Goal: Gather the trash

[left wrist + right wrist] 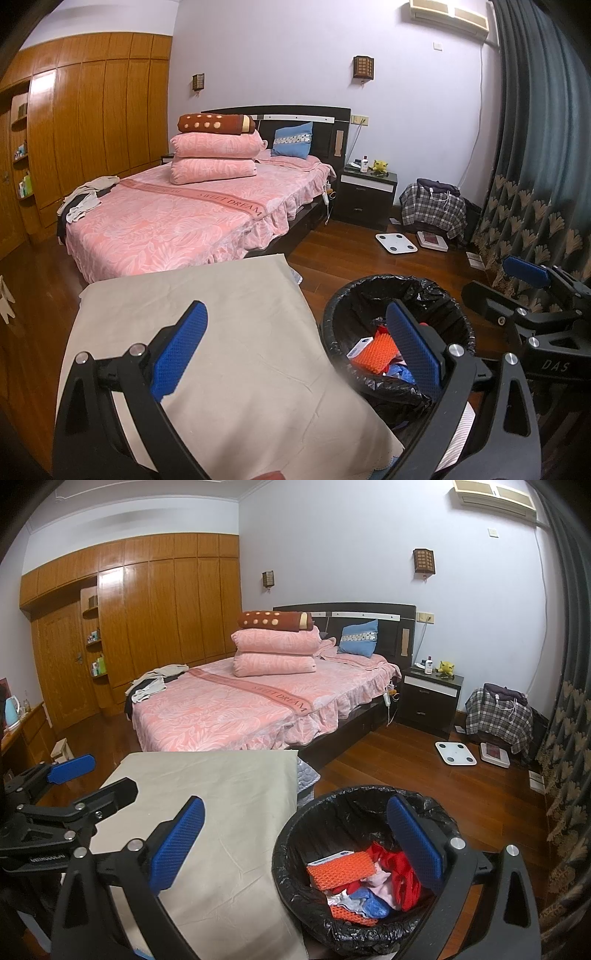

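Two tongs hang over the near end of a cloth-covered bench, both spread wide with nothing between their blue pads. The left tongs straddle the bench's right edge, one pad over the beige cloth and the other over the bin; the right tongs sit the same way, and each pair shows at the edge of the other's view. The bin stands on the wooden floor just beside the bench, lined with a black bag. The trash lies inside it: an orange textured pad, a small white and blue box, red crumpled wrapping and blue and pink scraps. Beyond the bench stands a bed with a pink cover and stacked folded quilts, then a dark nightstand, a white scale on the floor and a wooden wardrobe along the left wall.
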Demonstrator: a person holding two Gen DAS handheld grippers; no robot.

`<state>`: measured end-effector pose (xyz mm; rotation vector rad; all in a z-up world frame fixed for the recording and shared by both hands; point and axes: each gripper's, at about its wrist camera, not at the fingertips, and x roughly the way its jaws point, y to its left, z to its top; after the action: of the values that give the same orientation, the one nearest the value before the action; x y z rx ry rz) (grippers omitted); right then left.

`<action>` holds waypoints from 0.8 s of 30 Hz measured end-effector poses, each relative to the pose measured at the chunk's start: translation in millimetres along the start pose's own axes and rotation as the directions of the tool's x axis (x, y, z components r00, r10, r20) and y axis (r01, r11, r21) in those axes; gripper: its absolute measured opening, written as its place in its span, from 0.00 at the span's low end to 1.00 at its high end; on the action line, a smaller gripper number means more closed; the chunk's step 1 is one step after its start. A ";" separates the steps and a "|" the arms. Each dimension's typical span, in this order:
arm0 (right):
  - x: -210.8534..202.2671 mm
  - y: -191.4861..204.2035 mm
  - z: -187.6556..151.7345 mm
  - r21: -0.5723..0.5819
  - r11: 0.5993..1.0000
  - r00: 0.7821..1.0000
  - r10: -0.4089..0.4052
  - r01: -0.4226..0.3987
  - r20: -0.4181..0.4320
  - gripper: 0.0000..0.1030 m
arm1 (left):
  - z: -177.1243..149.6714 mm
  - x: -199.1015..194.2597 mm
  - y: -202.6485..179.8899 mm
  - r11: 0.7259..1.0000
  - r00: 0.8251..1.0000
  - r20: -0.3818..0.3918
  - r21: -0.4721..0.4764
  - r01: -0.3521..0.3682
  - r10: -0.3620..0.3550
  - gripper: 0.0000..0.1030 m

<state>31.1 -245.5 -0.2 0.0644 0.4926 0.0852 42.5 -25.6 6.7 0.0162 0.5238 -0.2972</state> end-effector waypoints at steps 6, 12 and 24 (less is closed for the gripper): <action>0.1 0.3 -0.4 0.000 1.000 1.000 0.001 -0.001 -0.001 0.94 | 0.4 -0.2 -0.2 1.000 1.000 0.000 0.001 -0.001 0.001 0.92; -0.6 -0.1 3.5 -0.001 1.000 1.000 0.001 -0.001 -0.001 0.94 | 0.6 -0.3 -0.2 1.000 1.000 0.000 0.000 0.000 0.000 0.92; -1.4 -0.8 7.0 0.000 1.000 1.000 0.002 -0.002 -0.001 0.94 | 1.2 -0.5 -0.6 1.000 1.000 0.000 0.001 0.000 0.000 0.92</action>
<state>33.2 -246.8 6.6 0.0647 0.4938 0.0870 42.5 -26.2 8.0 0.0172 0.5237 -0.2974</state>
